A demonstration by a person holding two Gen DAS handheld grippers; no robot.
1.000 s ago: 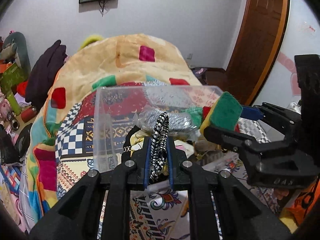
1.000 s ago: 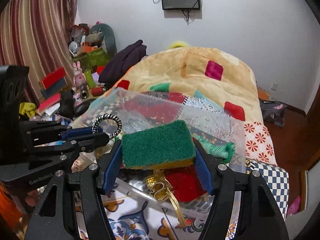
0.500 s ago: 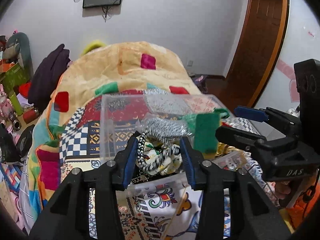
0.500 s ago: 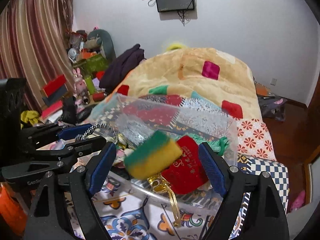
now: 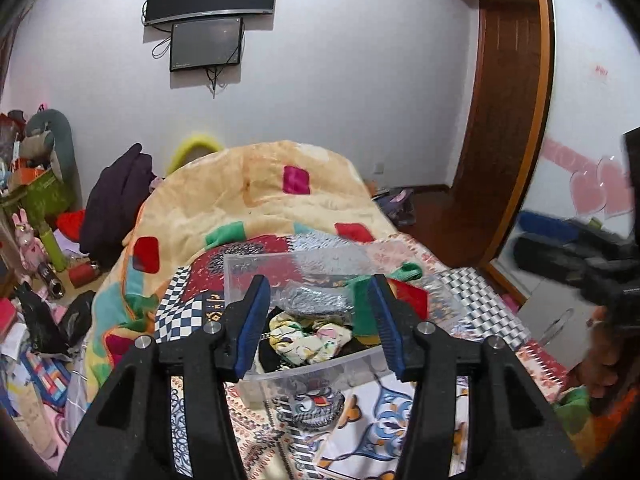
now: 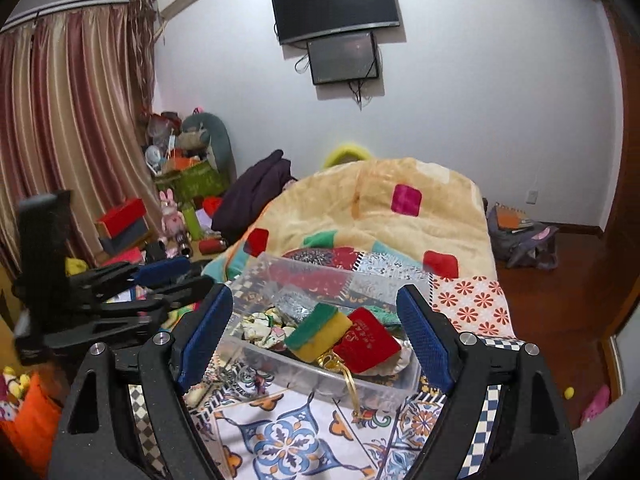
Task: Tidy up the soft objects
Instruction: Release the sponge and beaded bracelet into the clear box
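Note:
A clear plastic box point(image 6: 320, 372) stands on the patterned bed cover and also shows in the left wrist view point(image 5: 312, 372). In it lie a green and yellow sponge point(image 6: 320, 330), a red pouch point(image 6: 366, 346), a floral fabric piece point(image 5: 306, 338) and a silver item point(image 5: 316, 302). My left gripper point(image 5: 318, 332) is open and empty, raised in front of the box. My right gripper point(image 6: 316, 338) is open and empty, also raised in front of the box. The left gripper also shows in the right wrist view point(image 6: 168, 280) at the left.
A cream blanket with coloured squares point(image 6: 380, 216) is heaped behind the box. Dark clothes point(image 6: 256, 192) and cluttered toys and boxes point(image 6: 176, 184) stand at the left. A wooden door point(image 5: 508, 120) is at the right, with a bag point(image 6: 520, 240) on the floor.
Both grippers opened: the left let go of the black and white cord, the right dropped the sponge into the box. Both have pulled back and up from the box.

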